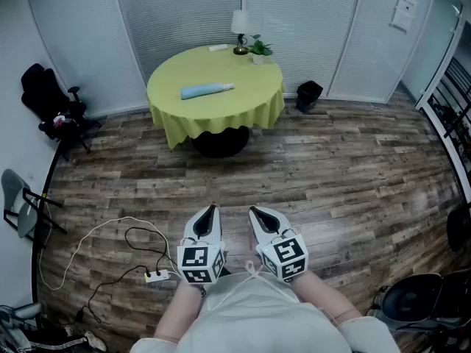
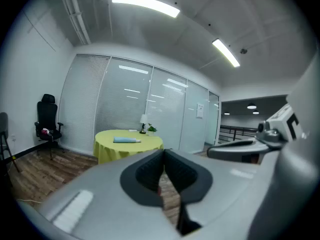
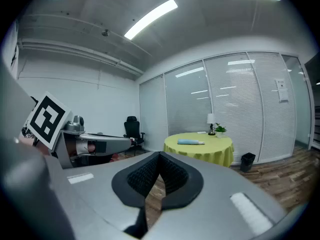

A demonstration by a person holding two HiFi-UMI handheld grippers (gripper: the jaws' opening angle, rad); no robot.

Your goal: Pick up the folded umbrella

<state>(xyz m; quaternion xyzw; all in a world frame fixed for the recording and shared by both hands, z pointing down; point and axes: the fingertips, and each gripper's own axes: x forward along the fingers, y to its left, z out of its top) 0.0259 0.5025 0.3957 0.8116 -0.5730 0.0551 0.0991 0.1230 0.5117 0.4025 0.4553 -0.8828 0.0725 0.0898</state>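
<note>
A light blue folded umbrella [image 1: 207, 90] lies on a round table with a yellow-green cloth [image 1: 215, 116] far across the room. It also shows small in the left gripper view as the umbrella [image 2: 126, 140] and in the right gripper view as the umbrella [image 3: 190, 142]. My left gripper [image 1: 213, 209] and right gripper [image 1: 252, 211] are held side by side close to my body, well short of the table. Both are shut with nothing between their jaws.
A white lamp [image 1: 240, 29], a small potted plant [image 1: 259, 48] and a flat white item [image 1: 218, 48] stand at the table's far side. A black bin [image 1: 309, 95] sits right of it, a black office chair [image 1: 51, 105] at left. A power strip with cables [image 1: 156, 276] lies on the wood floor.
</note>
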